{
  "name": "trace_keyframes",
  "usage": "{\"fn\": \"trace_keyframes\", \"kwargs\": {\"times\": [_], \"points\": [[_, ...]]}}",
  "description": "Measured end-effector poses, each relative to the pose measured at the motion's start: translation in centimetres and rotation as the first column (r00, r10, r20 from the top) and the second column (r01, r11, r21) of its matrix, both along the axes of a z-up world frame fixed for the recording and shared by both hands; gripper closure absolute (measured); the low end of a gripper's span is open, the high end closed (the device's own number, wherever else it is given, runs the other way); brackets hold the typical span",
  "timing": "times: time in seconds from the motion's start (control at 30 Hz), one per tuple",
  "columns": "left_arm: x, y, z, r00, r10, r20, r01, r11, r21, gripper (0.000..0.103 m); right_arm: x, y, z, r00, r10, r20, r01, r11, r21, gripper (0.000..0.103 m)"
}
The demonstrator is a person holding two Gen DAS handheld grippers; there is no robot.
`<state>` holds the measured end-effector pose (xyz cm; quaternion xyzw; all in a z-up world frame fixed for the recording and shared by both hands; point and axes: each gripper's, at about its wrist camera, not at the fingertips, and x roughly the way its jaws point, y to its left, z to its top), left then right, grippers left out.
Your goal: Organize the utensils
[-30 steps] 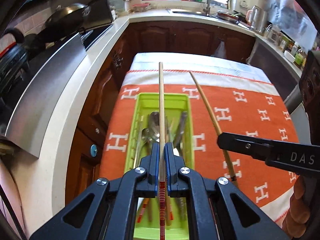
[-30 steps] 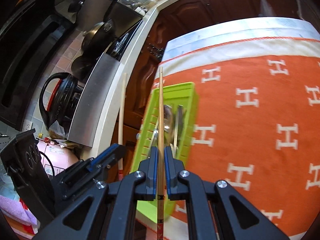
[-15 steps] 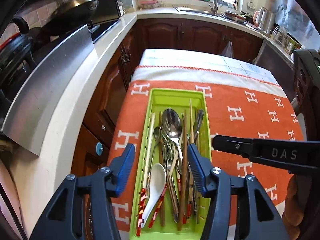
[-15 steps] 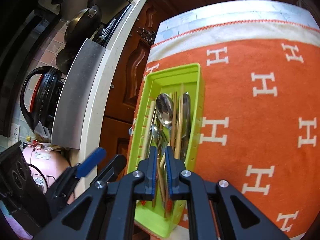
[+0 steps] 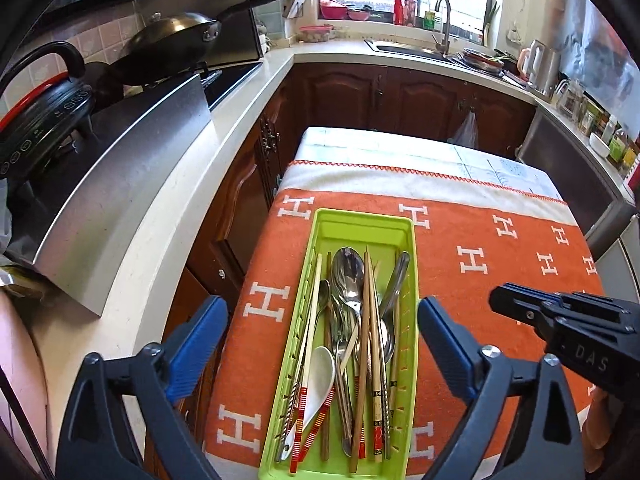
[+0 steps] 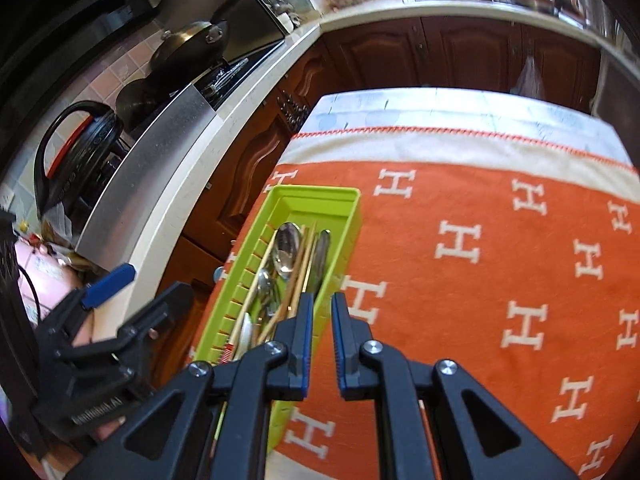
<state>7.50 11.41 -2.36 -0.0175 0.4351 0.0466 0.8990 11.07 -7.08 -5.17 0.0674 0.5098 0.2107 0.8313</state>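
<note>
- Left tool [image 5: 322, 344]: occupied the bottom of the left wrist view, its blue-padded fingers [image 5: 196, 344] spread wide apart and grasping nothing; the green tray showed between them.
- Right tool [image 6: 321, 336]: filled the bottom centre of the right wrist view, its jaws parted by a narrow gap with nothing held, poised over the tray's right wall; in the left wrist view it entered from the right edge.
- Green tray [image 5: 402, 228]: a long slotted plastic bin lying lengthwise on the orange cloth, near that cloth's left edge, in the lower centre of the left wrist view.
- Utensils in the tray: a large metal spoon [image 5: 347, 276] with its bowl toward the far end, wooden chopsticks [image 5: 370, 320] lying lengthwise, a white ceramic spoon [image 5: 320, 372] toward the near end, and red-striped chopsticks [image 5: 299, 420] along the left side.
- Orange cloth [image 5: 500, 264]: patterned with white H letters, covering the counter [image 5: 400, 152], whose pale far end showed beyond the cloth's white border.
- Background, upper left of the frame: a dark wok [image 5: 172, 40] on the stove.
</note>
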Motion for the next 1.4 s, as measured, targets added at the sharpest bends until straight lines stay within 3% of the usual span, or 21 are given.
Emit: {"fn": "trace_keyframes", "kwargs": {"times": [0.23, 0.5, 0.7, 0.93, 1.23, 1.4], "points": [[-1.2, -0.9, -0.1, 1.000, 0.004, -0.011, -0.005, 0.997, -0.075, 0.001, -1.8, -1.9, 0.9, 0.997, -0.011, 0.081, 0.014, 0.999, -0.030, 0.069], [-2.8, -4.0, -0.5, 1.000, -0.015, -0.026, 0.012, 0.993, -0.118, 0.001, -4.3, -5.1, 1.5, 0.987, -0.043, 0.157, 0.056, 0.995, -0.084, 0.062], [-4.5, -7.6, 0.2, 0.999, -0.044, -0.021, 0.043, 0.998, -0.055, 0.001, -6.8, -8.9, 2.6, 0.972, -0.114, 0.204, 0.134, 0.987, -0.087, 0.058], [-6.8, -11.5, 2.9, 0.994, -0.101, 0.051, 0.102, 0.994, -0.023, 0.001, -10.3, -12.9, 5.6, 0.947, -0.188, 0.261, 0.206, 0.977, -0.045, 0.050], [-8.7, -14.9, 6.2, 0.981, -0.165, 0.100, 0.167, 0.986, -0.010, 0.001, -13.5, -14.3, 8.4, 0.928, -0.217, 0.302, 0.244, 0.968, -0.054, 0.050], [-8.7, -16.2, 7.0, 0.981, -0.167, 0.103, 0.167, 0.986, 0.012, 0.001, -14.0, -15.2, 9.3, 0.917, -0.243, 0.316, 0.260, 0.966, -0.010, 0.049]]}}
